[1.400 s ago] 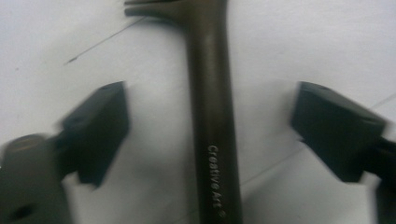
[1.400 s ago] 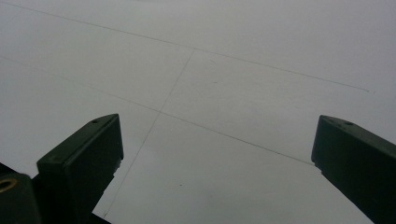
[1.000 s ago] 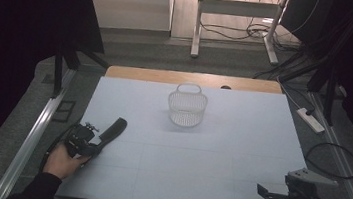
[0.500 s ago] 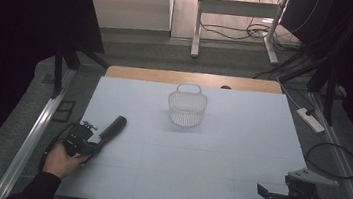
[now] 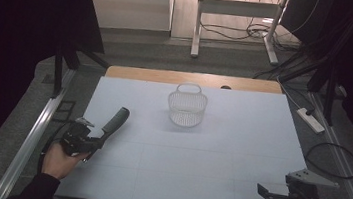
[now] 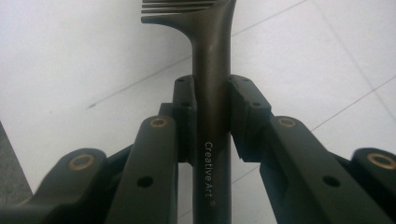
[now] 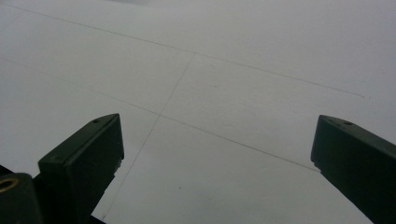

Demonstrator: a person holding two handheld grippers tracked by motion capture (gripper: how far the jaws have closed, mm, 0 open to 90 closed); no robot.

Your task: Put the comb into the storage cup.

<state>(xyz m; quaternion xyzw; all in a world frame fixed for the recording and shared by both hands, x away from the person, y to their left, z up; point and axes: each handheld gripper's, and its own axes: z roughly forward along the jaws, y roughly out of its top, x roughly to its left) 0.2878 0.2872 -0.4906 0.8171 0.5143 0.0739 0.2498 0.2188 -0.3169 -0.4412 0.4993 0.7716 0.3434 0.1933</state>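
We see a pale, faintly gridded surface [image 5: 219,149] in a dim room, with a strip of bare wood along its far edge and grey floor with cables and table legs beyond. Near the far middle of the surface stands a small white mesh basket [image 5: 187,106], upright, its handle raised over the rim. At the near left, a hand [image 5: 59,159] holds the left gripper [image 5: 99,138], and we find its jaws closed narrowly on the handle of a dark comb [image 5: 114,120]. In the left gripper view the comb [image 6: 211,93] runs straight up between the two pads [image 6: 184,105], which press on it from both sides; the words "Creative Art" are printed on the handle, and the teeth begin just at the top edge. In the high view the comb points away from the hand, toward the basket but well apart from it. At the near right corner the right gripper [image 5: 267,193] sits low over the surface, and in its own view its jaws stand wide apart with nothing between them but bare surface [image 7: 219,107].
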